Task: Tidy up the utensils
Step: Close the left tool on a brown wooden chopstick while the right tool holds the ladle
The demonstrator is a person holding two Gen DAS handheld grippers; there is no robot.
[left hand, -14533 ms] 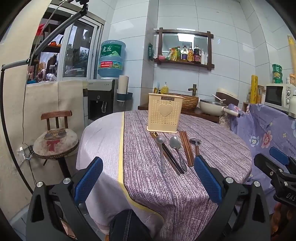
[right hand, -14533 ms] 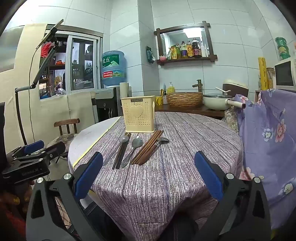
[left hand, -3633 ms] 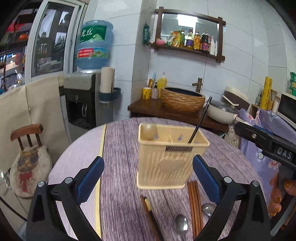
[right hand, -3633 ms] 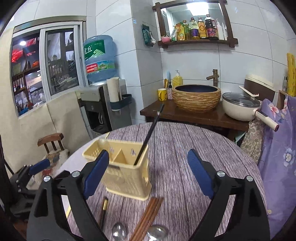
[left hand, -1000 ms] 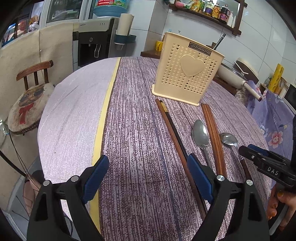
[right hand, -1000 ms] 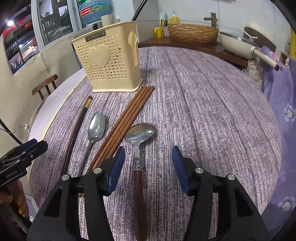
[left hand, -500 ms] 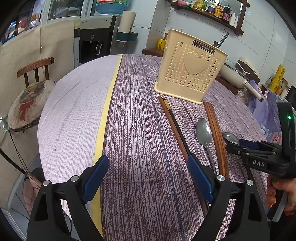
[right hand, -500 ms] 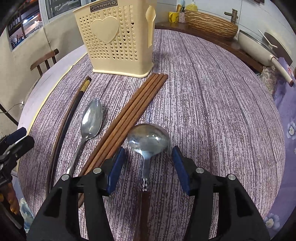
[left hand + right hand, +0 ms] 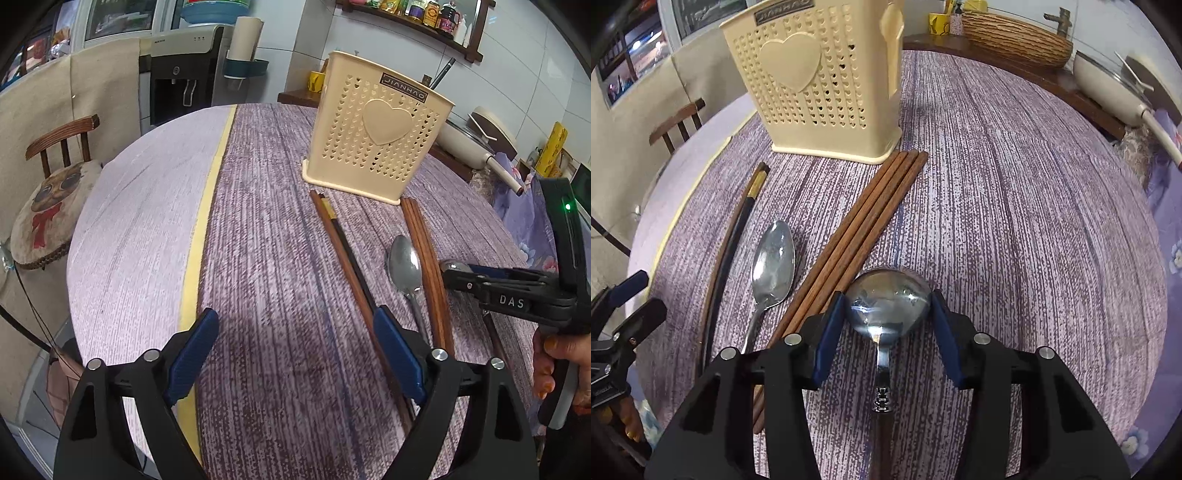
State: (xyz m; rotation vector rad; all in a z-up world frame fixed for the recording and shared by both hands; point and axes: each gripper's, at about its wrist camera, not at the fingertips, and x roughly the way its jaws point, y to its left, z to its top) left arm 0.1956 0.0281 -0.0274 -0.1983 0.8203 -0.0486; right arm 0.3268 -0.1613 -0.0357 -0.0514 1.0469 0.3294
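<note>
Right claw (image 9: 886, 301) had just been closing, its pads straddling the bowl of the wooden-handled spoon (image 9: 888, 301) on the table (image 9: 1015, 229); contact unclear. Left claw (image 9: 295, 349) stood spread over the cloth, empty. Holder (image 9: 816, 77) stood beyond the chopsticks (image 9: 862, 225).

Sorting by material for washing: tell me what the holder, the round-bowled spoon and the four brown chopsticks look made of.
Holder: cream moulded plastic, matte, punched with heart holes. Round-bowled spoon: polished metal bowl, mirror glints; its dark brown handle looks wooden, though I cannot be sure. Four brown chopsticks: reddish-brown wood by the look, smooth, low sheen.
</note>
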